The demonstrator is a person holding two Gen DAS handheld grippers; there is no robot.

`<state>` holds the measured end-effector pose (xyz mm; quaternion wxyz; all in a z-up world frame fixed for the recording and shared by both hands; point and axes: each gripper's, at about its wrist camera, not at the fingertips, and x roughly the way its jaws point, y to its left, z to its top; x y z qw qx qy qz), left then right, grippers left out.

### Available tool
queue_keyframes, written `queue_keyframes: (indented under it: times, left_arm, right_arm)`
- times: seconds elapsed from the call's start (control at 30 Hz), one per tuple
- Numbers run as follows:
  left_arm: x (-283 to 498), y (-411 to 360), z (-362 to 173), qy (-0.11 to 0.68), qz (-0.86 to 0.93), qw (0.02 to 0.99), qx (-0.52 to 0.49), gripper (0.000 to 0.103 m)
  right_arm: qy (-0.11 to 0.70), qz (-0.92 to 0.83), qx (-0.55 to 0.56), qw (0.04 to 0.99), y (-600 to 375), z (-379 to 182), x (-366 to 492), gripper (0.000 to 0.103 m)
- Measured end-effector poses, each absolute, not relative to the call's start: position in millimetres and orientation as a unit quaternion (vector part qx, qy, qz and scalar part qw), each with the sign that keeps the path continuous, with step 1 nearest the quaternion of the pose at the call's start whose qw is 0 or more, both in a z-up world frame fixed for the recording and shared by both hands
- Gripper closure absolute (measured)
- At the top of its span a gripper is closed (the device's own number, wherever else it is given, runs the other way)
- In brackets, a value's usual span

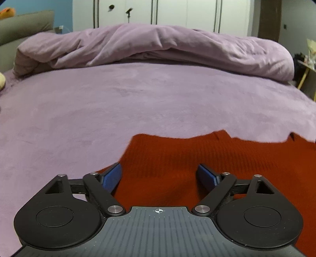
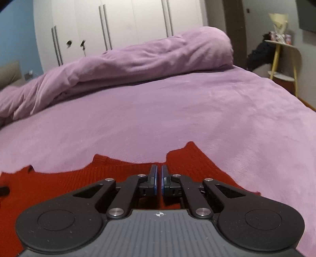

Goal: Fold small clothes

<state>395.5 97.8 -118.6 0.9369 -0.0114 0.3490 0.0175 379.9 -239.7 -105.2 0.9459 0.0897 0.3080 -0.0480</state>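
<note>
A red ribbed knit garment (image 1: pixel 177 154) lies flat on the purple bed cover (image 1: pixel 118 102), at the near edge of both views. My left gripper (image 1: pixel 159 166) hovers over the garment's left part, jaws wide open, blue pads (image 1: pixel 112 176) apart with only fabric below them. In the right wrist view the same garment (image 2: pixel 69 181) spreads to the left, and a corner of it points away at the middle. My right gripper (image 2: pixel 159 166) is shut above that part, with its pads nearly touching. I see no cloth pinched between them.
A bunched purple duvet (image 1: pixel 158 43) lies across the far side of the bed. White wardrobe doors (image 1: pixel 173 11) stand behind it. A grey cushion (image 1: pixel 25 23) is at far left. A yellow-legged side table (image 2: pixel 284 51) with clutter stands right of the bed.
</note>
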Motion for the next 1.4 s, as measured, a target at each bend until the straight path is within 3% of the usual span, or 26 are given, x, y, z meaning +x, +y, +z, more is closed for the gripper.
queue_keyframes:
  times: [0.23,0.37,0.53,0.67,0.83,1.0,1.2,1.4]
  left_arm:
    - [306,130,-97,0.358,0.007,0.933,0.039,0.016]
    - [260,152,-94,0.379,0.018,0.925,0.03,0.016]
    - [224,176,-84,0.403,-0.038,0.905,-0.133,0.018]
    - [230,181,-100,0.429,-0.067,0.867,-0.245,0.026]
    - [255,189,-121,0.418,-0.054,0.834,-0.357,0.036]
    - [268,206,-142,0.399,-0.029,0.792,-0.461,0.075]
    - [273,213,-155,0.387,-0.033,0.779,-0.491,0.079]
    - [270,212,-149,0.386,-0.029,0.791,-0.474,0.079]
  right_arm:
    - [0.284,0.0,0.018,0.959,-210,-79,289,0.1]
    - [0.313,-0.036,-0.059,0.947,-217,-97,246,0.1]
    - [0.325,-0.12,-0.023,0.938,-225,-78,223,0.099]
    - [0.298,-0.03,0.07,0.951,-194,-58,213,0.094]
    - [0.308,0.072,0.093,0.944,-121,-58,220,0.092]
    - [0.317,0.135,0.096,0.934,-60,-66,234,0.092]
    - [0.363,0.137,0.098,0.916,-24,-96,254,0.094]
    - [0.333,0.14,0.069,0.93,-25,-85,239,0.095]
